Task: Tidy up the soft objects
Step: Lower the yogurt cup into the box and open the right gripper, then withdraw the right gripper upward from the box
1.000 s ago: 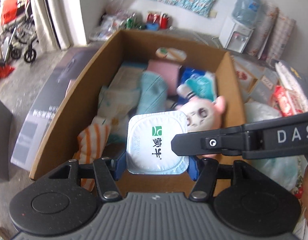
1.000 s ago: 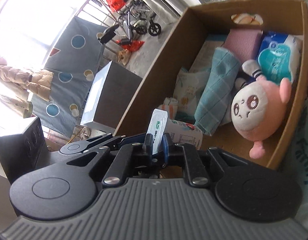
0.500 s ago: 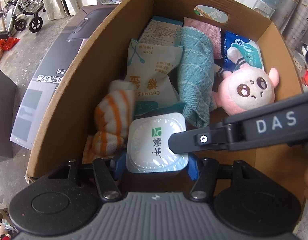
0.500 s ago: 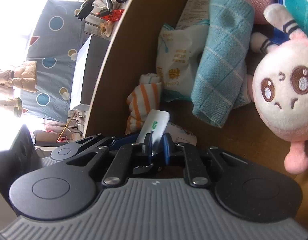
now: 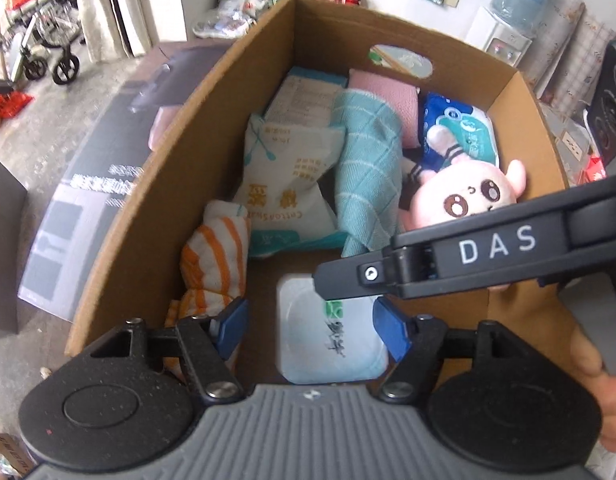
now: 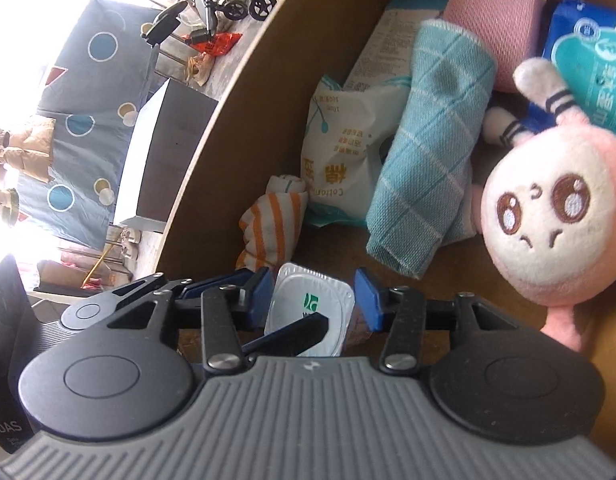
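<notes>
Currently we are holding both grippers over the cardboard box (image 5: 180, 184). Left gripper (image 5: 310, 326): jaws opening, blue pads (image 5: 392, 334) standing clear on both sides of the white yogurt cup (image 5: 332, 344), so we are gripping nothing. The cup is lying on the box floor right between and just ahead of the fingertips. Right gripper (image 6: 314, 298): jaws also opening, the same cup (image 6: 308, 304) sitting in the gap, pads apart from its lid rim. In the left wrist view the right gripper's arm is crossing over the cup's far edge.

Just beyond the left gripper's left pad we are seeing the orange-striped cloth (image 5: 214, 256) against the box wall. Further ahead, the white cotton-swab bag (image 5: 284, 184) and the teal checked towel (image 5: 368, 176) are leaning on each other. Off to the right, the pink plush toy (image 5: 464, 200) is lying face up. Farthest in, a pink cloth (image 5: 384, 92) and a blue tissue pack (image 5: 464, 128) are sitting by the back wall.
</notes>
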Demonstrator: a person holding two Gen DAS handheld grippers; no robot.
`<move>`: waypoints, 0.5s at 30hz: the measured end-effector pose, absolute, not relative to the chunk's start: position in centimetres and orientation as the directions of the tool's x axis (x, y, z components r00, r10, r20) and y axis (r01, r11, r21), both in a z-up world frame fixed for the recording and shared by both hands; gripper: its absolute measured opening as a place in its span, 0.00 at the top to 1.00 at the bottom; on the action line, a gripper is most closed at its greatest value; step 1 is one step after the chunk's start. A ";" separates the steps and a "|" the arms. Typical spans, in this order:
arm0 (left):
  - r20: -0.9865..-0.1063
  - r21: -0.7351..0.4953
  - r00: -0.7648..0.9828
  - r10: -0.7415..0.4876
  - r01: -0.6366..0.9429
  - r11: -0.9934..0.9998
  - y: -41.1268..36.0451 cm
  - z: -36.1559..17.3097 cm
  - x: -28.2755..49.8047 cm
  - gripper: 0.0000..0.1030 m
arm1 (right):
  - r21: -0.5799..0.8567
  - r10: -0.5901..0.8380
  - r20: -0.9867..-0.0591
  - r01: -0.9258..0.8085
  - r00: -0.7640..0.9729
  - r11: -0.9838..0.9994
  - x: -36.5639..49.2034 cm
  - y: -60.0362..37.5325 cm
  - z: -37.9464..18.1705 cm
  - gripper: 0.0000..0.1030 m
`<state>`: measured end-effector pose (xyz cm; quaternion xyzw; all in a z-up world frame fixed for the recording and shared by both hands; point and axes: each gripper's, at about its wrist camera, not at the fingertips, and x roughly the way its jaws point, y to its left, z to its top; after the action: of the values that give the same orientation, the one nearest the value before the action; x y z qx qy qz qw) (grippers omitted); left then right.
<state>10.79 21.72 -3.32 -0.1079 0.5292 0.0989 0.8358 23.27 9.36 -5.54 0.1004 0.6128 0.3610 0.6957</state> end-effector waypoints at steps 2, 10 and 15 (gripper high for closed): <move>-0.896 -0.064 0.439 0.067 -0.277 0.959 21.6 -2.7 10.5 0.31 | 0.585 0.641 -0.767 -0.389 0.021 0.712 23.2 9.0 -4.9 0.54; -0.828 -0.055 0.551 0.106 -0.267 0.962 20.3 0.7 8.2 0.24 | 0.644 0.752 -0.631 -0.411 0.191 0.645 21.1 4.7 -0.7 0.43; -0.770 -0.074 0.633 0.081 -0.215 0.974 17.1 2.5 6.6 0.19 | 0.613 0.751 -0.546 -0.435 0.370 0.660 17.5 -0.5 2.0 0.21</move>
<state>6.56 17.13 2.48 -0.0793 0.4204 0.0822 0.9001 17.48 -0.51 1.95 0.1865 0.4240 0.3679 0.8063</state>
